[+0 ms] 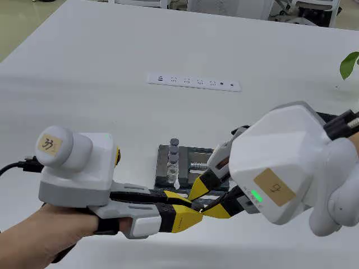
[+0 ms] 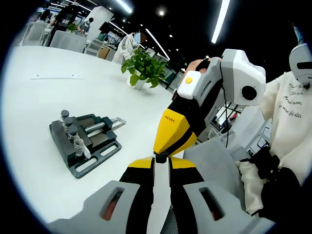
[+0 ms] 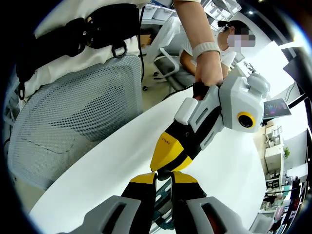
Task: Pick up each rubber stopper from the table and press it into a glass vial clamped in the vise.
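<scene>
— Left gripper (image 2: 162, 163)?
— Closed to a thin slit; tip to tip with the right gripper (image 3: 164, 178), hovering just beside the vise (image 1: 188, 157) on its near side; cannot tell whether anything is pinched.
— And the right?
— Narrow as well, nearly shut; something dark at the tips, too small to name.
— Vials (image 1: 174, 165)?
— Clamped upright in a row in the vise, on the table (image 1: 101, 84); gray stoppers (image 1: 174, 142) seated on the far ones; near ones plain clear glass.
— Anything else?
— Power strip (image 1: 193, 82) well beyond the vise.
</scene>
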